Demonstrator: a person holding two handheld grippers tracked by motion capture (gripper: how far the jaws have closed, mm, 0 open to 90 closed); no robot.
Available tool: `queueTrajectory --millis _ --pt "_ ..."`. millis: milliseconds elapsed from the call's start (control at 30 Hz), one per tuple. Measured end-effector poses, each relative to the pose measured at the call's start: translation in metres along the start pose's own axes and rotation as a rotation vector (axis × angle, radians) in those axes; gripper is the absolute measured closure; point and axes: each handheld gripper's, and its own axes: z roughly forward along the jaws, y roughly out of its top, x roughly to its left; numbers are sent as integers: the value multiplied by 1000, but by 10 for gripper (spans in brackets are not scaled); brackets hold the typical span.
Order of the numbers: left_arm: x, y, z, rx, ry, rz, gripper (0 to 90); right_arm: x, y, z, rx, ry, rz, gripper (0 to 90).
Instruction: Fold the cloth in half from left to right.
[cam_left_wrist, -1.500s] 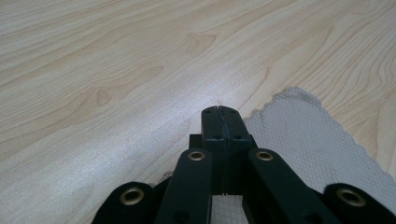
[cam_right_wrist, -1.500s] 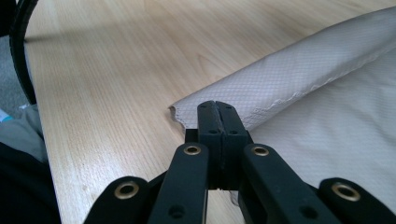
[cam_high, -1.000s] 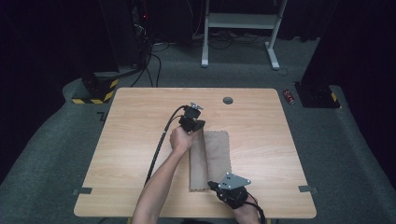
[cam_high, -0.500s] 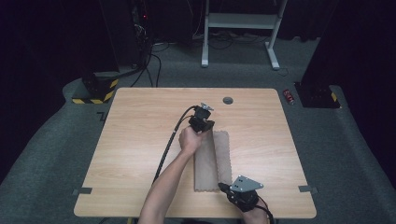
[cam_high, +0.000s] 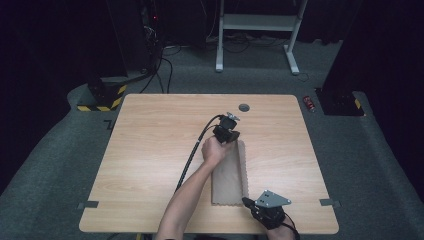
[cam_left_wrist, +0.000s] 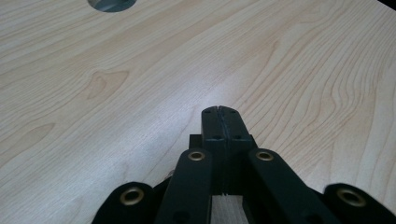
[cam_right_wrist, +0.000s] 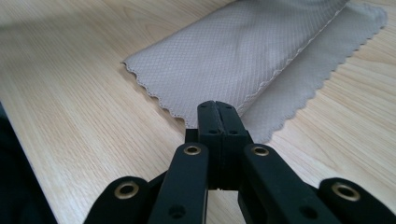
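the cloth (cam_high: 228, 172) lies flat on the table (cam_high: 150, 150), right of centre, as a long narrow strip running from the near edge toward the middle. it is folded lengthwise: in the right gripper view the cloth (cam_right_wrist: 243, 60) shows an upper layer over a lower one, the lower layer's scalloped edge sticking out to one side. colour is beige-grey, with a fine diamond weave.

the left gripper (cam_high: 231, 131) sits at the cloth's far end, held in the left hand (cam_high: 216, 150), its cable trailing back over the table toward the near edge. in its own view the left gripper (cam_left_wrist: 219, 109) has its jaws pressed together, tips over bare wood; a sliver of something pale shows low between the jaw arms, and whether that is cloth in the grip cannot be told. a grey round insert (cam_left_wrist: 111, 3) in the tabletop lies ahead of it.

the right gripper (cam_high: 248, 201) is at the cloth's near right corner, grey plate on top. in its own view the right gripper (cam_right_wrist: 218, 105) has its jaws together, tips at the near scalloped edge where the fold line meets it. whether cloth is pinched between them cannot be told.

floor around the table is dark carpet.
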Motion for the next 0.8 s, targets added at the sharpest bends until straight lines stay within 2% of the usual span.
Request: queueTrajectory --millis 233,667,800 --pt "-9 6 8 3 -6 22 900 -2 -4 -2 8 -18 -1 900" --pt "-8 3 19 28 14 22 900 -9 -8 -4 15 -29 28 900" --pt "-8 2 22 34 9 22 896 -10 -8 -3 22 -24 35 898"
